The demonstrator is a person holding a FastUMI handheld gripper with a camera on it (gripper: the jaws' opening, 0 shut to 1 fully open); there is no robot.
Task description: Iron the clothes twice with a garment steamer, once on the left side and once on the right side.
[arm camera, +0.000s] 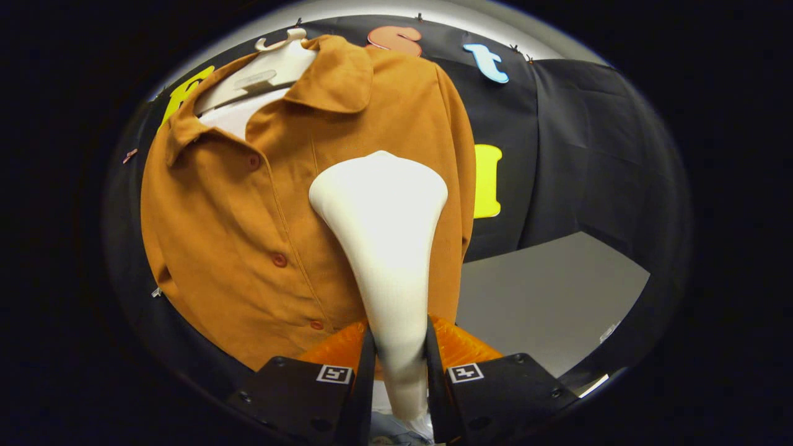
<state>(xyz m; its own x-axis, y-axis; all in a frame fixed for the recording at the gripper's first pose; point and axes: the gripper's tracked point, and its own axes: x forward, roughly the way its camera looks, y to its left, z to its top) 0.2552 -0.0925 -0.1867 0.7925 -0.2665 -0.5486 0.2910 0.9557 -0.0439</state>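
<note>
Tongs: our tongs (399, 347) are pinching the steamer (384, 248) by its neck, both fingers pressed on it, nothing else touched.
Steamer: its long axis runs straight ahead from the fingers, and the broad white head flares out beyond them, towards the shirt (248, 217).
Shirt: hanging on a hanger (272, 68) against the booth wall, placket and buttons (279, 260) off to the left of the head.
Key relation: the head sits over the panel right of the buttons; whether it touches the cloth we cannot tell.
Next: we judge a stroke along that panel is coming, head kept flat.
Desk: grey desk (545, 303) lies beyond, right of the shirt.
</note>
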